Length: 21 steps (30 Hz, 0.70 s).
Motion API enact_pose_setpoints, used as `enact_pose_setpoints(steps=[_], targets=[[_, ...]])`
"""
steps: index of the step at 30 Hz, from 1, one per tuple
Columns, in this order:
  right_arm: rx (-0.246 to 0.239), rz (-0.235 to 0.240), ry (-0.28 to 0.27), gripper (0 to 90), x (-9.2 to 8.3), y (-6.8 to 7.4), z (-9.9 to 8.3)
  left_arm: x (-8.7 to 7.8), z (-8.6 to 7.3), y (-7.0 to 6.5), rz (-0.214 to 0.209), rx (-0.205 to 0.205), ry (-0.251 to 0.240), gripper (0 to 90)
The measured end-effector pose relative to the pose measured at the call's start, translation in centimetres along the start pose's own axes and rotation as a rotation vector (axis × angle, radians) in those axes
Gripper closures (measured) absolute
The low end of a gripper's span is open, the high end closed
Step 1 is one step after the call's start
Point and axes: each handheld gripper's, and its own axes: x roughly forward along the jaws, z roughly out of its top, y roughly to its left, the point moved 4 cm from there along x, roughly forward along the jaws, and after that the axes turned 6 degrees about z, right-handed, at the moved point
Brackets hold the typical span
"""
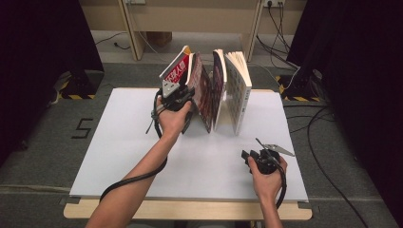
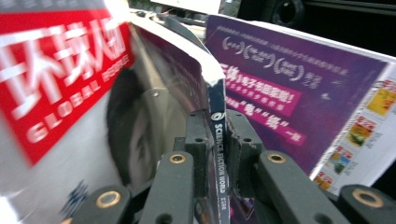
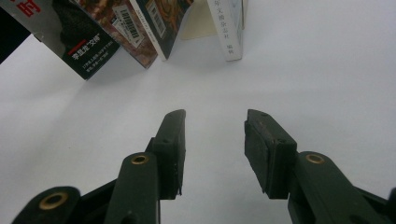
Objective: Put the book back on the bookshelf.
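Fingers (image 2: 195,149) of left gripper (image 2: 217,154) clench glossy magazine's (image 2: 217,135) thin spine; right gripper (image 3: 214,149) released above matte board (image 3: 303,70).

White board (image 1: 119,142) on wooden table (image 1: 190,210); black cables (image 1: 323,156) on floor.

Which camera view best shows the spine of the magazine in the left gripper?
The left gripper view: the magazine spine stands close, lettering readable, pinched in the left gripper. The high view shows it far off; the right gripper view shows bottom corners.

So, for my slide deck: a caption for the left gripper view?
Left gripper clamped on a purple magazine's spine, a red-covered magazine alongside.
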Motion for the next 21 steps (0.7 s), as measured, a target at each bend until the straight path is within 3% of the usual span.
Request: enact_pose_setpoints(steps=[3,8,14,21], targets=[[-0.003,-0.001,0.000,58.7,0.0,0.1,0.0,0.2,0.1,-0.8,-0.032,0.030,-0.015,77.7],[-0.037,-0.007,-0.024,58.9,-0.2,1.4,0.9,0.3,0.1,-1.4,-0.089,0.032,-0.031,74.3],[-0.147,0.035,-0.120,56.1,0.4,4.7,4.0,-0.2,1.0,-1.6,-0.128,0.057,-0.050,70.3],[-0.251,0.032,-0.198,51.6,2.1,7.8,7.3,-0.4,1.2,-1.7,-0.193,0.026,-0.054,66.7]])
